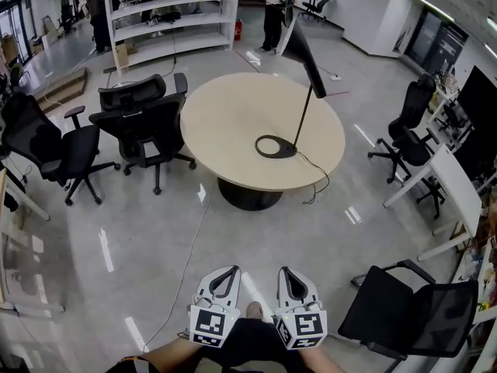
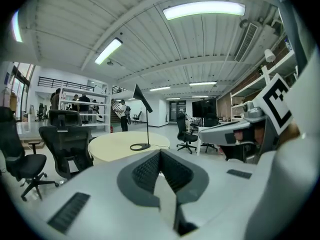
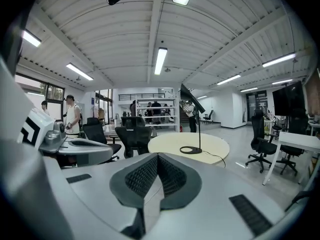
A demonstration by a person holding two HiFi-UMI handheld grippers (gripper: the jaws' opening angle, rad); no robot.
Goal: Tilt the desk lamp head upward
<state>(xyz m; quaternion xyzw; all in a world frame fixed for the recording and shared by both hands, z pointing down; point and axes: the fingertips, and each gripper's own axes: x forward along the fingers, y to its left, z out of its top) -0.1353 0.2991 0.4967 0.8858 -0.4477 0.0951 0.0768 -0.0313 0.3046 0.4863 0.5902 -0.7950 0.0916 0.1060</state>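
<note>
A black desk lamp (image 1: 304, 92) stands on a round beige table (image 1: 233, 123), with a ring base (image 1: 276, 146), a thin stem and a cone head (image 1: 299, 49) tilted downward. It also shows far ahead in the left gripper view as the lamp (image 2: 143, 118) and in the right gripper view as the lamp (image 3: 194, 124). My left gripper (image 1: 226, 274) and right gripper (image 1: 289, 274) are side by side near the bottom of the head view, well short of the table. Both are shut with nothing between their jaws.
Black office chairs (image 1: 136, 123) stand left of the table, others (image 1: 404, 138) to the right, and one (image 1: 419, 313) close at my right. A cable (image 1: 314, 179) runs from the lamp base over the table edge. White shelving (image 1: 171, 14) and people stand at the back.
</note>
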